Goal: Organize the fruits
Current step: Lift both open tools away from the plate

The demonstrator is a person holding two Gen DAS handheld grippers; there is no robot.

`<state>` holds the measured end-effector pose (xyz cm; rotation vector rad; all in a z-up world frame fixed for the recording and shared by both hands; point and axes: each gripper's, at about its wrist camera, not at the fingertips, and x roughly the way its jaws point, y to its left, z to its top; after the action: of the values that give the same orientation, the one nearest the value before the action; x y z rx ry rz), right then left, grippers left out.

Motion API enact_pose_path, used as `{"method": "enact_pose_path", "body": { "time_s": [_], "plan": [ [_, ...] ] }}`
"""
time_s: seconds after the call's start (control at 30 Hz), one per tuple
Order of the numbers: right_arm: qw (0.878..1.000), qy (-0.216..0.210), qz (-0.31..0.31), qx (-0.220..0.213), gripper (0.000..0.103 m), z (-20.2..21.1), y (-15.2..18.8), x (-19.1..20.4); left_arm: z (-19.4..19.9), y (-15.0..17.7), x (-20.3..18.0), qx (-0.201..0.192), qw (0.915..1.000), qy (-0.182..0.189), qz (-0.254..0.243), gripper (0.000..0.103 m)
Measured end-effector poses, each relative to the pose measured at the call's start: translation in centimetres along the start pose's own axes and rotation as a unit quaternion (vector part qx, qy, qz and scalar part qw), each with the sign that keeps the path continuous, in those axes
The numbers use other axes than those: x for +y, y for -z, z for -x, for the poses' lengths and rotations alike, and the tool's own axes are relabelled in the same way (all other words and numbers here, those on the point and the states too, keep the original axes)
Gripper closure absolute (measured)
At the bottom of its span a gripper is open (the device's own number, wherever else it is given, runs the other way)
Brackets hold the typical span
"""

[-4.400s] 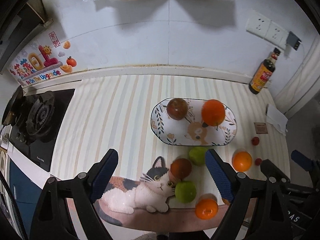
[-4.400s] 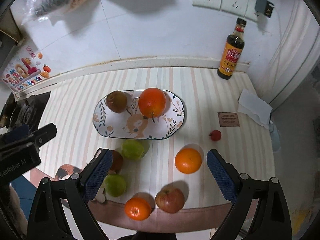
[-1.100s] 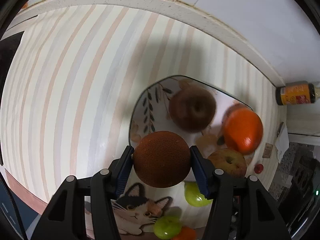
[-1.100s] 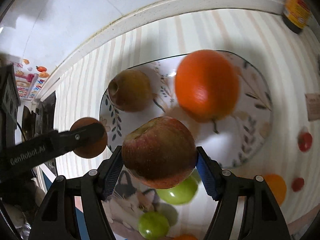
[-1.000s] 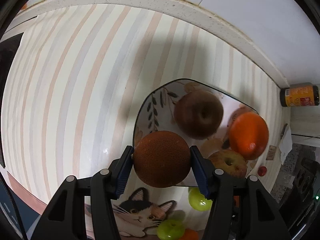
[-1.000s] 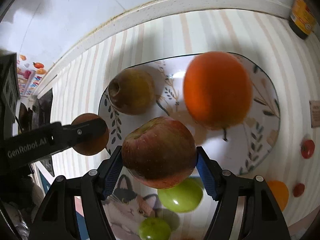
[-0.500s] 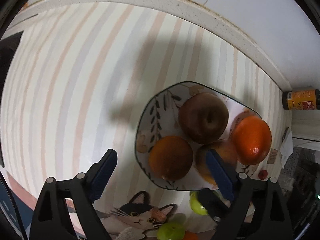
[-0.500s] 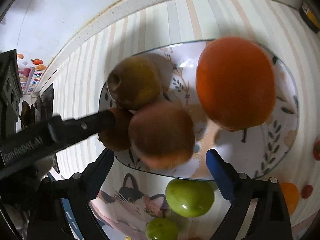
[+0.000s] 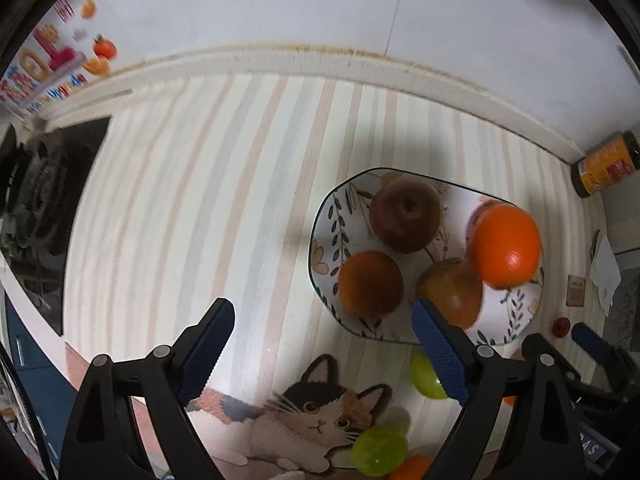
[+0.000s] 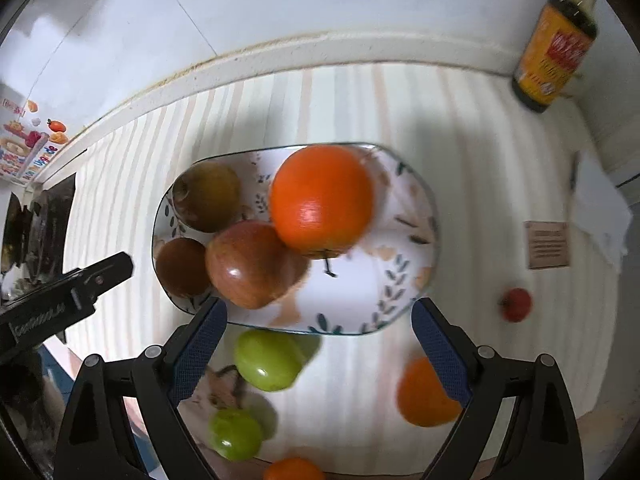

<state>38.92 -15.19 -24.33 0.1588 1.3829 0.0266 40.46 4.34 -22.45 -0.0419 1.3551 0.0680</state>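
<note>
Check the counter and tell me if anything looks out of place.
Nothing is spilled or damaged. Four fruits crowd the left of the plate, the big orange leaning on the red apple. Two green apples, oranges and a small red fruit lie loose on the counter.

Both my wrist cameras look steeply down past my fingers at the tabletop (image 9: pixel 224 200) toward its back edge. Both share the plate (image 9: pixel 320 216), seen closer by the right one.
</note>
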Motion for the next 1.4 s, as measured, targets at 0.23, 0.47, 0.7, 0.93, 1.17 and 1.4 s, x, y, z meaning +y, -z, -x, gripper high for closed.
{"method": "enact_pose_path", "body": {
  "time_s": [0.23, 0.47, 0.7, 0.93, 1.17, 1.4],
  "plan": [
    [0.999, 0.015, 0.001, -0.048, 0.007, 5.0, 2.6, 0.5, 5.4, 3.5, -0.3, -0.074, 0.9971, -0.008, -0.016, 0.012],
    [0.995, 0.029, -0.007, -0.091, 0.007, 9.7, 6.4, 0.4, 9.9, 7.1, 0.6, -0.117, 0.9925, -0.001, -0.034, 0.012],
    [0.992, 0.035, -0.007, -0.123, 0.007, 14.5, 9.8, 1.5, 14.0, 10.2, 0.9, -0.156, 0.9862, 0.017, -0.052, 0.012],
    [0.987, 0.039, -0.006, -0.155, 0.007, 18.2, 13.2, 2.6, 16.5, 12.7, 0.7, -0.180, 0.9802, 0.036, -0.074, 0.012],
    [0.983, 0.042, -0.020, -0.177, 0.007, 20.4, 15.5, 2.6, 17.6, 14.3, 0.6, -0.192, 0.9769, 0.049, -0.080, 0.012],
    [0.981, 0.021, -0.034, -0.188, 0.003, 21.4, 16.7, 1.9, 17.4, 14.7, 0.5, -0.188, 0.9776, 0.057, -0.075, 0.006]
  ]
}}
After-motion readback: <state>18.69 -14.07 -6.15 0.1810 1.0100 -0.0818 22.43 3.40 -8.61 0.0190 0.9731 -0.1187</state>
